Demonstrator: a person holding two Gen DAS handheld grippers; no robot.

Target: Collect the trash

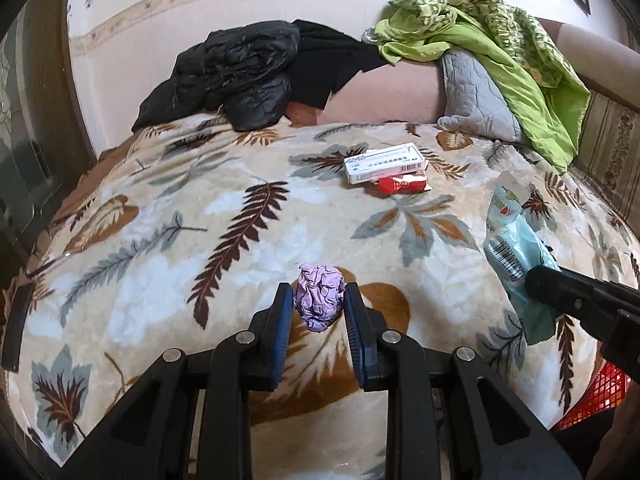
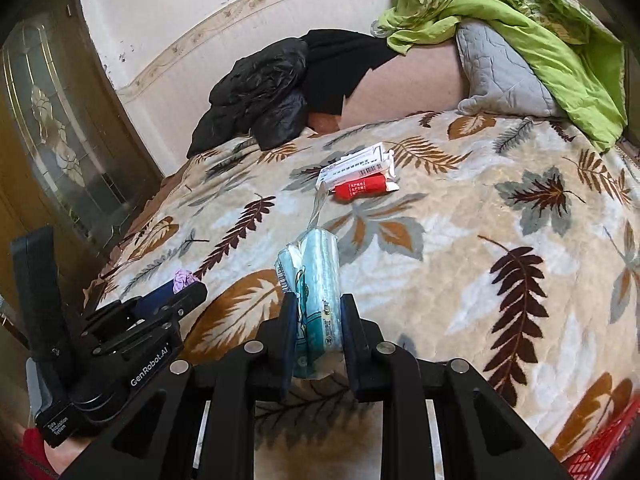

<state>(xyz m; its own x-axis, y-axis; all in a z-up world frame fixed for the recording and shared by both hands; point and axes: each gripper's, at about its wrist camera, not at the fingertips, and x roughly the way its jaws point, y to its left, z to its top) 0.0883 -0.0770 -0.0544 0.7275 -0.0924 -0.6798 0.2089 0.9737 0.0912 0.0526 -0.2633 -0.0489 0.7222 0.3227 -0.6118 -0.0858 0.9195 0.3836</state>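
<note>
— Colours on the bed?

— I note a cream blanket (image 1: 248, 264) patterned with brown, tan and grey-blue leaves. My left tongs (image 1: 319, 306) are black with blue pads (image 1: 282, 332); the crumpled paper ball (image 1: 320, 298) is lilac.

— And the rest?

— My right tongs (image 2: 318, 324) are black; the packet (image 2: 316, 280) is pale teal with a barcode. A white box (image 1: 384, 162), a red wrapper (image 1: 402, 183), a black jacket (image 1: 236, 74), a green patterned cloth (image 1: 492, 32), a grey quilted pillow (image 1: 474, 96), a red crate (image 1: 592, 400).

1. We see both views evenly lit by soft daylight, with faint shadows.
2. We note strong fisheye bending and dark vignetted corners.
3. We find the leaf-print blanket (image 1: 224, 240) sharp at centre, softening toward the rims.
</note>
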